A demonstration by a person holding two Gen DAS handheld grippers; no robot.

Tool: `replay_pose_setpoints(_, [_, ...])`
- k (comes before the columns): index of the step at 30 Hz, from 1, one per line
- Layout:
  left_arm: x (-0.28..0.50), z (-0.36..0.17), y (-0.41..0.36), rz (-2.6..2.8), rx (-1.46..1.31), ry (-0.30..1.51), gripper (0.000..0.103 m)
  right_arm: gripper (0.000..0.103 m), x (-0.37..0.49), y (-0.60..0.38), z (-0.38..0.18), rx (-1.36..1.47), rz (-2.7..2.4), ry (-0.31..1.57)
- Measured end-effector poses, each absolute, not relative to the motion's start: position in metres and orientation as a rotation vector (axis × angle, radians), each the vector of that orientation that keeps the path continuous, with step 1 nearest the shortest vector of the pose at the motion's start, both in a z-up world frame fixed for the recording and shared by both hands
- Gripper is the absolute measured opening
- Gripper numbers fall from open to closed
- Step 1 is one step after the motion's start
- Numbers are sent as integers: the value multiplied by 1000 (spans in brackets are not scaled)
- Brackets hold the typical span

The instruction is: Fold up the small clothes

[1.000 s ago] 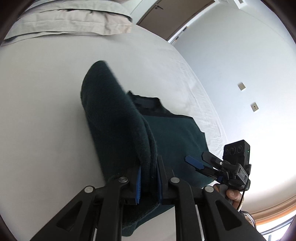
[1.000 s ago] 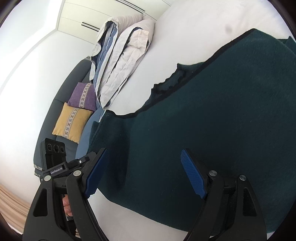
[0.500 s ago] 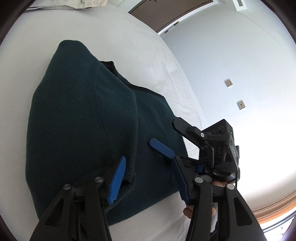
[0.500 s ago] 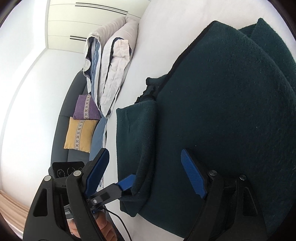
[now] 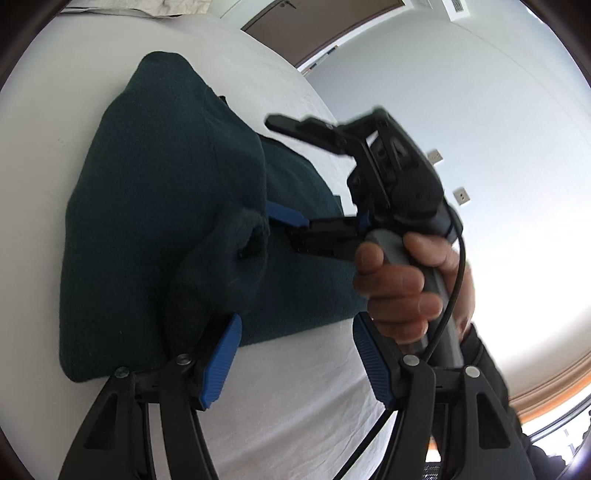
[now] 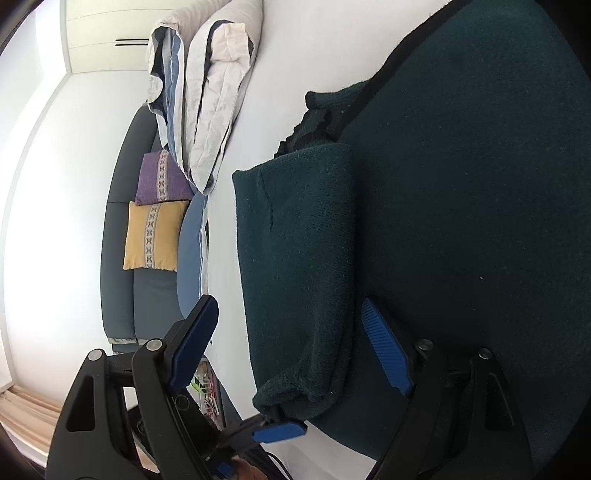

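Observation:
A dark green knitted garment (image 5: 155,206) lies on the white bed sheet (image 5: 295,413), one part folded over its body. My left gripper (image 5: 295,362) hovers at the garment's near edge. Its jaws are opening, with only sheet between them, and the fold's edge brushes the left pad. In the right wrist view, the folded sleeve (image 6: 295,251) lies between the wide-open jaws of my right gripper (image 6: 290,343) without being pinched. Its cuff ends beside a blue left-gripper fingertip (image 6: 279,432). A hand (image 5: 402,280) holds the right gripper (image 5: 291,171) over the garment.
Folded bedding (image 6: 207,92) is piled at the head of the bed. Beyond the bed's edge a dark sofa (image 6: 118,258) carries a purple cushion (image 6: 159,177) and a yellow cushion (image 6: 151,236). A brown door (image 5: 314,22) and a white wall (image 5: 461,110) stand on the other side.
My left gripper opened and let go of the lifted fold, which now lies flat over the garment's body. It drew back to the near edge. The right gripper stayed open and moved in over the folded sleeve.

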State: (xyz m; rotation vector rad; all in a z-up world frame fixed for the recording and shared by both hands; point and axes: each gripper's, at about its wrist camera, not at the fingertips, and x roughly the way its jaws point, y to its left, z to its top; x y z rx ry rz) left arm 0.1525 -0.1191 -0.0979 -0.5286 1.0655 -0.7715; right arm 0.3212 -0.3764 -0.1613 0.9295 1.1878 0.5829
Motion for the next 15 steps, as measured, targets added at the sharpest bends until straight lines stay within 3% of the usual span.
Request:
replay_pose_setpoints(12, [73,-93,-122,-972,-269,964,66,48,337,-336,-163,755,577,1311])
replay_pose_setpoints(15, [69,-97,-108,-928,-282,984,66,24,338,-331,-167,718,538,1310])
